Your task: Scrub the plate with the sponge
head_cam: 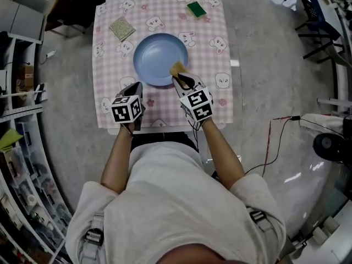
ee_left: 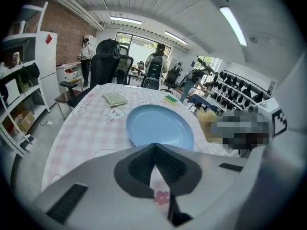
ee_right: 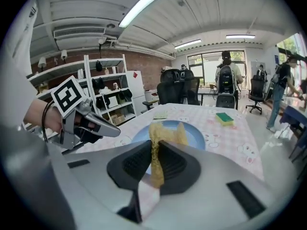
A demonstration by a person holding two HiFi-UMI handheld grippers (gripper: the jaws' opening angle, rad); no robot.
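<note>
While it is pinched edge-on between the pads of the right claw [head_cam: 181, 80], the yellow sponge [ee_right: 158, 133] points away from the person toward the far left. It is thin and crumpled. Its long axis follows the claw's line and its free end lies over the near right rim of the blue plate [head_cam: 160, 58]; whether they touch cannot be told.

Left claw [ee_left: 155, 147]: pressed together, nothing in it, above the cloth just near-left of the plate.

Plate: round, right way up, at the middle of the surface [head_cam: 110, 76].

Surface: square, under a pink checked cloth [head_cam: 214, 65] printed with cartoon animal faces and small flowers. Green sponge [head_cam: 196, 9] at the far right; square pale-green scouring pad [head_cam: 121, 28] at the far left.

Room: grey floor [head_cam: 275, 65], shelving [head_cam: 16, 147] at left, brick wall [ee_left: 67, 28], office chairs [ee_left: 108, 63] and standing persons [ee_right: 225, 75] beyond the far edge.

Markings: black-and-white square patterns on each marker cube [head_cam: 127, 110].
</note>
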